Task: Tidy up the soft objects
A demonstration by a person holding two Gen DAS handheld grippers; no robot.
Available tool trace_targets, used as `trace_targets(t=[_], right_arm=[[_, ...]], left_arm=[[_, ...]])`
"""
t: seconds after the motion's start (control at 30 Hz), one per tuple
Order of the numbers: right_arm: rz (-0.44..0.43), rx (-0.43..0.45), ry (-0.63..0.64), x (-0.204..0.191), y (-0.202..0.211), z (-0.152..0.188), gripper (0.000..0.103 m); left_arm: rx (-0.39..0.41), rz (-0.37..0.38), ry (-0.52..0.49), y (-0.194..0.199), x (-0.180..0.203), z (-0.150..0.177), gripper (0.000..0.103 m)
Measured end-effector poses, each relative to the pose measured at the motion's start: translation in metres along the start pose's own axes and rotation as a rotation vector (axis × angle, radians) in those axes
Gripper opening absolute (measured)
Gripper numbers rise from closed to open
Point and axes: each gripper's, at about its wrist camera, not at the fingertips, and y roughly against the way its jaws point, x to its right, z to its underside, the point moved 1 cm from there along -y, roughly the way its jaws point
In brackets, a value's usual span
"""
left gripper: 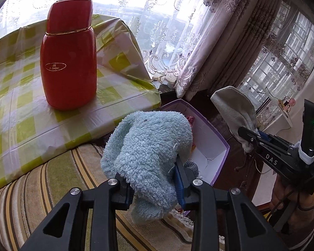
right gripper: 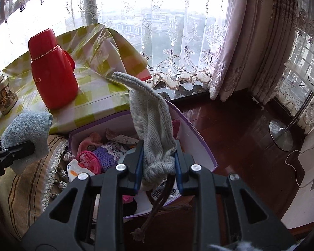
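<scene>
Carrying two soft items toward the box (right gripper: 198, 146), one per gripper, so the step in hand looks like transport before the drop. Left gripper (left gripper: 155, 185), at lower centre of its view, pinching a blue towel (left gripper: 150, 146) between its fingers (left gripper: 179, 185), the cloth bulging up and forward and hiding part of the box behind it. Right gripper (right gripper: 158, 170), at lower centre of its own view, pinching a grey pouch (right gripper: 152, 123) at the bunched drawstring end, the body standing up above the fingers (right gripper: 138, 167) and the cords dangling below. Box sitting on the floor beside the checked surface (right gripper: 94, 108), open, already holding pink and purple knitwear (right gripper: 108, 152) in the middle of the frame. Flask (right gripper: 52, 71) standing upright on the surface at upper left, a jar (right gripper: 4, 94) near it at the left edge; neither looks like part of the job. Next move, as a judgement: bringing each gripper over the open box, lowering, then spreading the fingers so each item falls inside rather than draping over the rim or catching by the cords.
</scene>
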Motion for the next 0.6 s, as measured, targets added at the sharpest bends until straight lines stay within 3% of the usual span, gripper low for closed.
trace_targets(t=[0.1, 0.23, 0.3, 0.37, 0.6], right_arm=[[0.000, 0.003, -0.010, 0.004, 0.000, 0.002, 0.030], [0.008, -0.006, -0.029, 0.010, -0.003, 0.003, 0.033], [0.020, -0.002, -0.035, 0.011, -0.003, 0.002, 0.043], [0.025, 0.003, -0.041, 0.012, -0.001, 0.002, 0.061], [0.063, -0.019, -0.042, 0.008, 0.004, 0.007, 0.074]], left_arm=[[-0.011, 0.015, 0.001, -0.005, 0.004, -0.002, 0.035], [-0.024, 0.021, -0.001, -0.012, 0.010, -0.003, 0.055], [-0.026, 0.012, 0.007, -0.013, 0.009, -0.003, 0.060], [-0.032, 0.007, 0.031, -0.013, 0.005, -0.002, 0.066], [-0.108, 0.042, 0.135, -0.013, -0.009, 0.019, 0.068]])
